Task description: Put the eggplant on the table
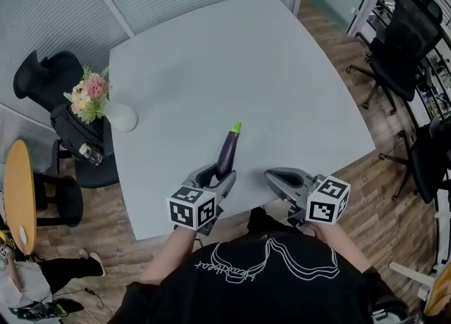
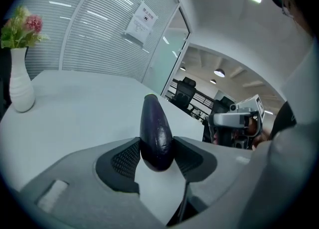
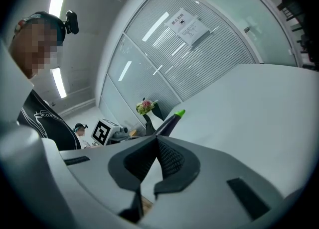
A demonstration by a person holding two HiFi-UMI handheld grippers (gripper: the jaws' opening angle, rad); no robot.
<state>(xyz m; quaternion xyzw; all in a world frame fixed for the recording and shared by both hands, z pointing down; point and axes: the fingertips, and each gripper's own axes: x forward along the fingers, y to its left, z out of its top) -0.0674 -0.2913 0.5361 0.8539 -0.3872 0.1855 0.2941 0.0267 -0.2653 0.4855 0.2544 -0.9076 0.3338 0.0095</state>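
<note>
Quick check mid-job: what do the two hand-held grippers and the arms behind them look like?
Both the left hand-held gripper and right hand-held gripper are light grey shells with black mesh-textured pads. Each carries a white cube with black square markers. The person wears a black T-shirt with a white line drawing.

Dark purple eggplant (image 1: 227, 152), green stem pointing away, blunt end pinched in the left gripper (image 1: 215, 173) over the table's (image 1: 232, 69) near edge.

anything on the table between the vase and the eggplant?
Nothing: only bare table between the vase and the eggplant. The head view shows it.
</note>
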